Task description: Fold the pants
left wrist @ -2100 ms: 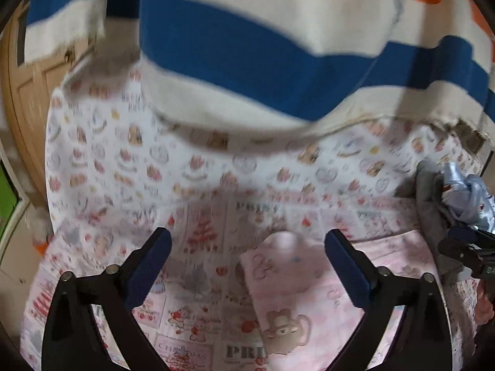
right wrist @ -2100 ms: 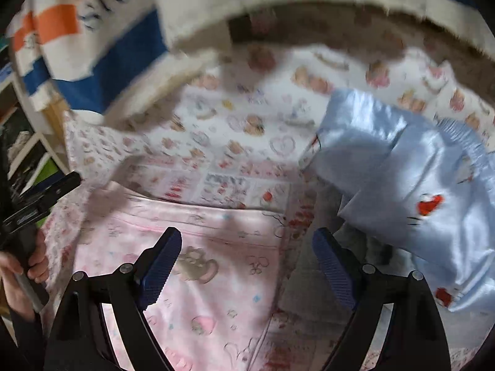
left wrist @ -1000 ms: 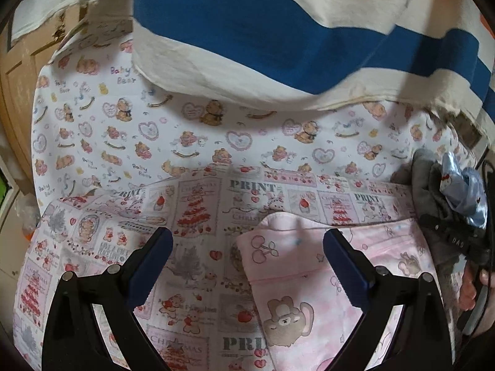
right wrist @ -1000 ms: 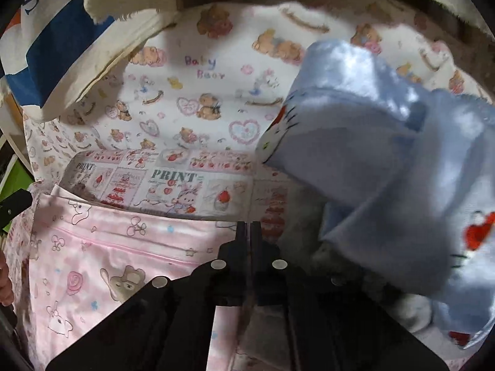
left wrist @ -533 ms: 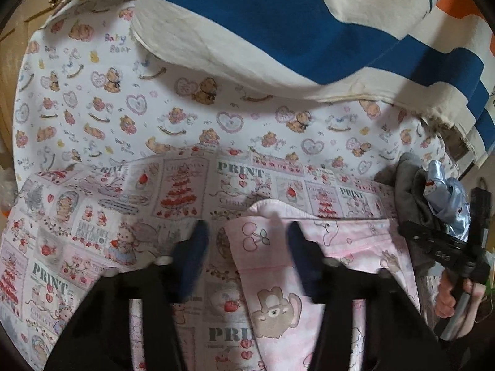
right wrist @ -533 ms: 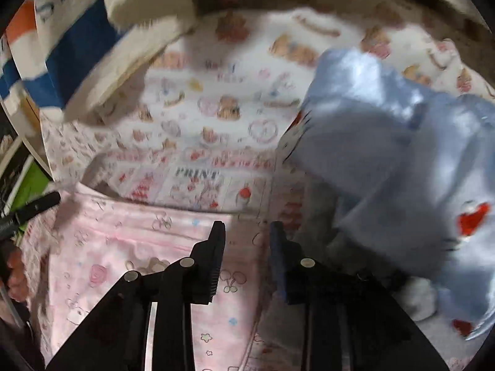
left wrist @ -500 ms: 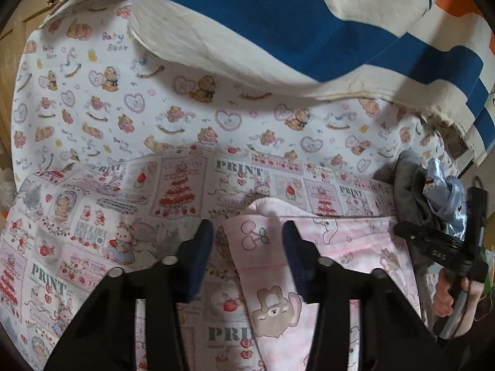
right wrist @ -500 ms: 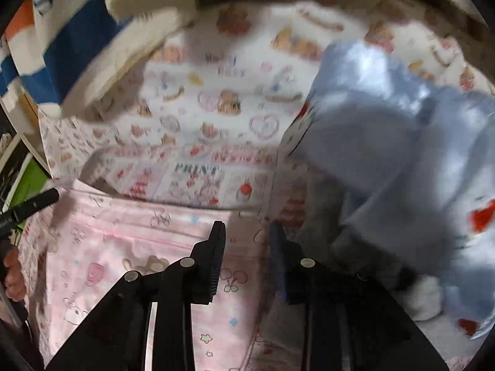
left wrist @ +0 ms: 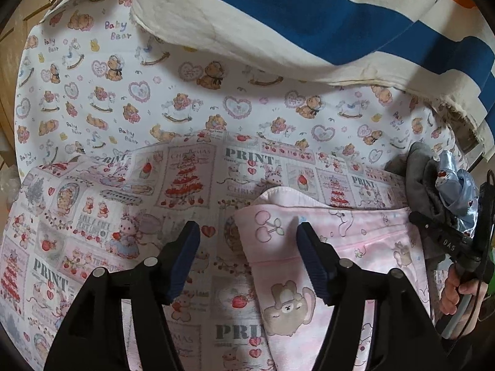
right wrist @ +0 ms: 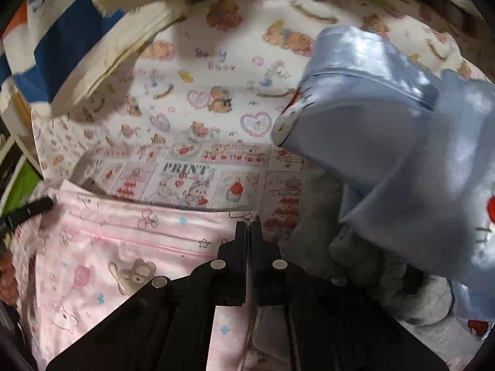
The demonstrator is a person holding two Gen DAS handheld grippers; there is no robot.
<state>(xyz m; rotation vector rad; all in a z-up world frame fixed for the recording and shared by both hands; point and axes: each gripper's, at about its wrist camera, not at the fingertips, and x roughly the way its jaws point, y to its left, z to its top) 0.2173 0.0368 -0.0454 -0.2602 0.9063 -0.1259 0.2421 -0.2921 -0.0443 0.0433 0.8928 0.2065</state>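
Observation:
Folded pink pants [left wrist: 355, 247] with bear prints lie flat on the bed. My left gripper [left wrist: 249, 242] hovers over their top left corner. Its jaws are opening, and the corner lies below the gap without either pad pressing on it. My right gripper [right wrist: 247, 227] is shut, its tips over the right edge of the pink pants [right wrist: 123, 262]. I see no cloth pinched between them. The left wrist view shows the right gripper [left wrist: 414, 216] in a hand [left wrist: 458, 290] at the far right. The right wrist view catches a left fingertip [right wrist: 46, 205] at the left edge.
A crumpled blue satin garment [right wrist: 386, 154] lies on a grey one [right wrist: 324, 232] right of the pants. A blue, white and orange striped blanket [left wrist: 309, 15] overhangs the far side. Bear-print sheet [left wrist: 154, 92] and a "PRINT" patterned cloth [left wrist: 92, 216] cover the bed.
The left jaws narrowed from wide, then spread partway again. The right jaws parted a little half a second ago and have come together again. Neither hand shifted much.

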